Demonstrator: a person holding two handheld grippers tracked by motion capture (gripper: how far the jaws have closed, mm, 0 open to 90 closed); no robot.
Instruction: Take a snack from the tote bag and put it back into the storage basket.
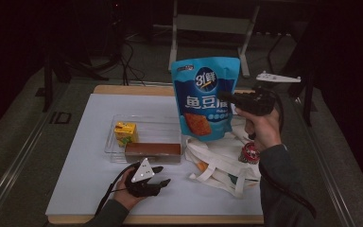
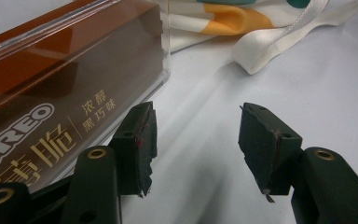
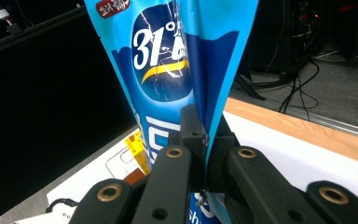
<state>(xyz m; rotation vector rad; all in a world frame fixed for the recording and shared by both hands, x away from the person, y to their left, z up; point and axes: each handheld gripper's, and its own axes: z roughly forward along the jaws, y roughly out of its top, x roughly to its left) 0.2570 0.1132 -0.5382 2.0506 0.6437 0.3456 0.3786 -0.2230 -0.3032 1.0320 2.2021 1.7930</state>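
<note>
High view: right gripper clamped on blue snack pouch, lifted above tote bag; left gripper apart, idle; bagging apparently pending.

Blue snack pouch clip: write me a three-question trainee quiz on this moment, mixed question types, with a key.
1. True or false: the right claw is shut on the edge of the blue snack pouch.
2. Which item lies in the clear tray beside the yellow carton? A) brown Oreo box B) red-capped can C) cloth bag
3. Fill in: the left claw rests on the white table cover with its jaws ____.

Key: 1 true; 2 A, the brown Oreo box; 3 open, nothing between them.
</note>
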